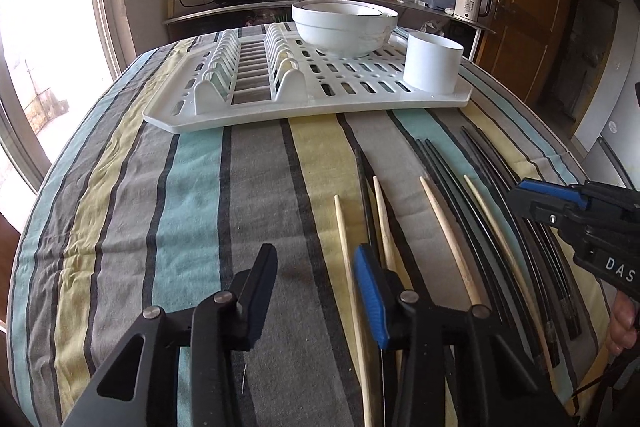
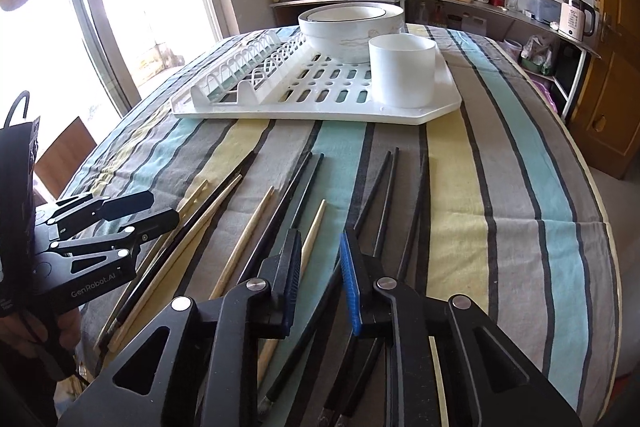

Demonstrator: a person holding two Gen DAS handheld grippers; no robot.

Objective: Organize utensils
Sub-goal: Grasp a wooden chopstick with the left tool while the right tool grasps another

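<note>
You are looking at loose chopsticks, pale wooden ones (image 1: 448, 235) and black ones (image 2: 380, 195), lying roughly parallel on the striped cloth (image 1: 200, 187) over the worktop, at six o'clock from the white rack (image 1: 360, 83). Your left gripper (image 1: 316, 291) is hovering with its jaws apart over bare cloth, a wooden stick just at three o'clock. Your right gripper (image 2: 320, 267) is hanging with its jaws narrowly apart, a wooden chopstick (image 2: 312, 239) showing in the gap; contact is unclear. Only the right view is showing the far black pairs whole.
</note>
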